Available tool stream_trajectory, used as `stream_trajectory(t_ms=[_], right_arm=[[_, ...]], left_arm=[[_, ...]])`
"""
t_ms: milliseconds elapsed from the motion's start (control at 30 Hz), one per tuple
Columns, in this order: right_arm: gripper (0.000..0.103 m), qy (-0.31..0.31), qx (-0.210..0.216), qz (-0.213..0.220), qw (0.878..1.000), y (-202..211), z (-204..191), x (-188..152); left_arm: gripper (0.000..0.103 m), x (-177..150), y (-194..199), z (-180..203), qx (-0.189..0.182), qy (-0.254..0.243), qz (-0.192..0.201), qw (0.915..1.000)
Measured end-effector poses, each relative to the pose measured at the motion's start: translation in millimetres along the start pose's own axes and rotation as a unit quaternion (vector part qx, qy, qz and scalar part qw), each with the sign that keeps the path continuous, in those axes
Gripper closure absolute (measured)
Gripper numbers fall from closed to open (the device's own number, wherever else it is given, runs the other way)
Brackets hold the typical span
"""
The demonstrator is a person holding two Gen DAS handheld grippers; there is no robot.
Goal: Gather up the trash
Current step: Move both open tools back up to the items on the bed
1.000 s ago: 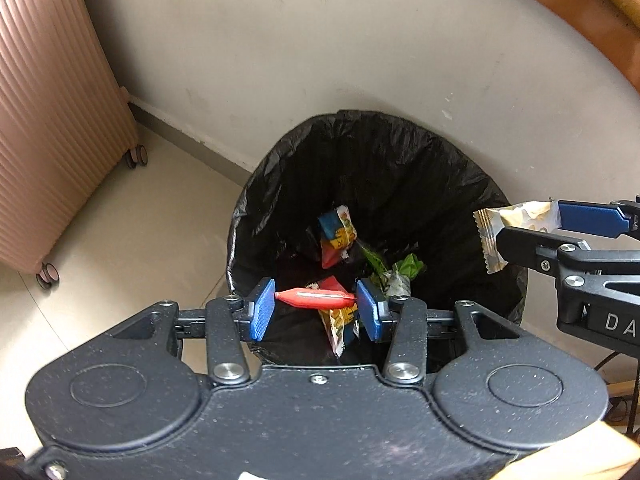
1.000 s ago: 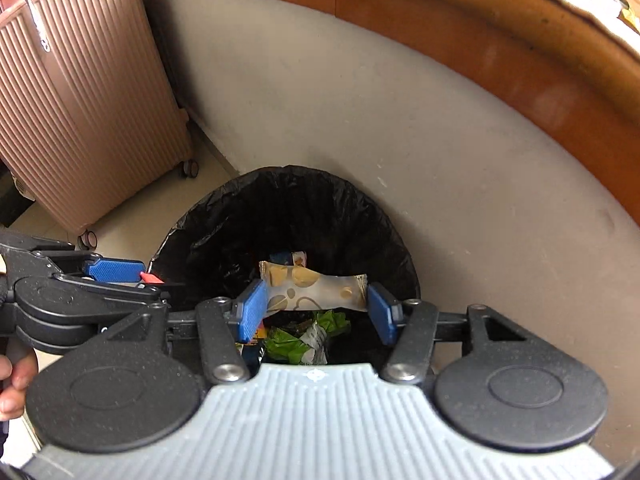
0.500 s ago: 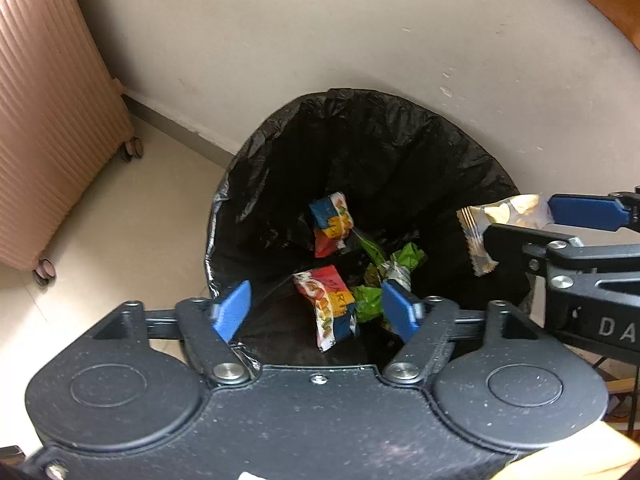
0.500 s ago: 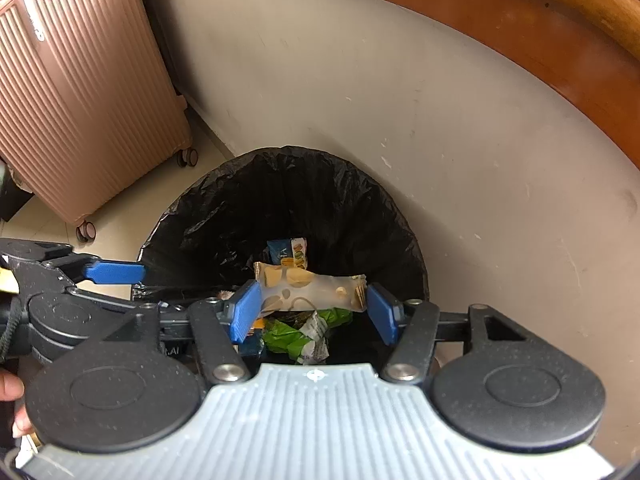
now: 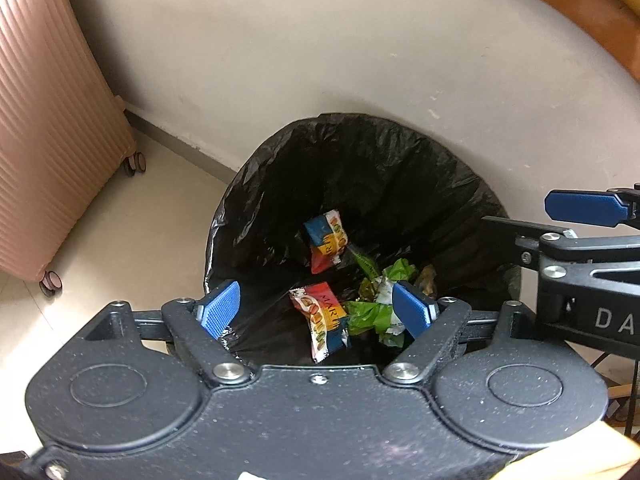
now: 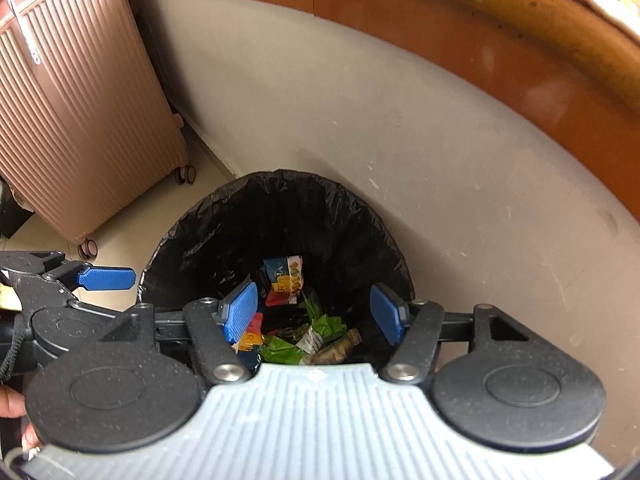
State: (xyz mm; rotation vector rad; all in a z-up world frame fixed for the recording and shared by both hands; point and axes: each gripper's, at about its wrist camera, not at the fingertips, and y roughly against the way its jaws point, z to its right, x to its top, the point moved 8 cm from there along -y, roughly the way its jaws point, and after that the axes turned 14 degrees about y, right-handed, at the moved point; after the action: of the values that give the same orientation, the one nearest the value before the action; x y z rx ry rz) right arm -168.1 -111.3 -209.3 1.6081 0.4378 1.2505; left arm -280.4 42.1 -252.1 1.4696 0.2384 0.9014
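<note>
A bin lined with a black bag (image 5: 400,160) (image 6: 224,240) stands against the wall. Inside lie colourful snack wrappers (image 5: 326,246) (image 6: 282,280), a second red and yellow wrapper (image 5: 322,320), crumpled green wrappers (image 5: 372,312) (image 6: 324,328) and a brownish wrapper (image 6: 336,350). My left gripper (image 5: 316,314) hangs open above the bin with nothing between its blue pads. My right gripper (image 6: 312,318) is also open and empty over the bin. Its blue fingertip (image 5: 580,208) shows at the right of the left wrist view.
A pink ribbed suitcase (image 5: 44,128) (image 6: 76,112) on wheels stands left of the bin on the tiled floor (image 5: 132,232). A pale wall (image 5: 320,48) runs behind the bin, with a wooden ledge (image 6: 480,32) above. A hand (image 6: 10,404) shows at the left edge.
My left gripper opened and dropped the red wrapper into the bin. My right gripper then opened and let the pale snack packet fall in. Both grippers rose slightly.
</note>
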Motion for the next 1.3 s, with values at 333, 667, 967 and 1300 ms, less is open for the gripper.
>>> stream_trajectory(t_ms=[333, 667, 967, 1300], right_arm=[[0.028, -0.031, -0.003, 0.020, 0.999, 54.8, 9.4, 26.9], [0.028, -0.050, -0.040, 0.093, 0.994, 152.4, 50.3, 101.0], [0.028, -0.097, -0.136, 0.148, 0.975, 205.9, 160.9, 146.9], [0.028, -0.106, -0.184, 0.139, 0.967, 177.0, 287.4, 165.5]], left_arm=[[0.021, 25.3, 61.5, 18.8, -0.010, -0.011, 0.016, 0.9998], [0.010, 112.1, 165.9, 65.3, -0.051, -0.050, 0.095, 0.9930], [0.008, 195.5, 194.1, 139.8, -0.114, -0.048, 0.148, 0.9812], [0.020, 271.0, 137.6, 242.5, -0.134, -0.026, 0.152, 0.9790]])
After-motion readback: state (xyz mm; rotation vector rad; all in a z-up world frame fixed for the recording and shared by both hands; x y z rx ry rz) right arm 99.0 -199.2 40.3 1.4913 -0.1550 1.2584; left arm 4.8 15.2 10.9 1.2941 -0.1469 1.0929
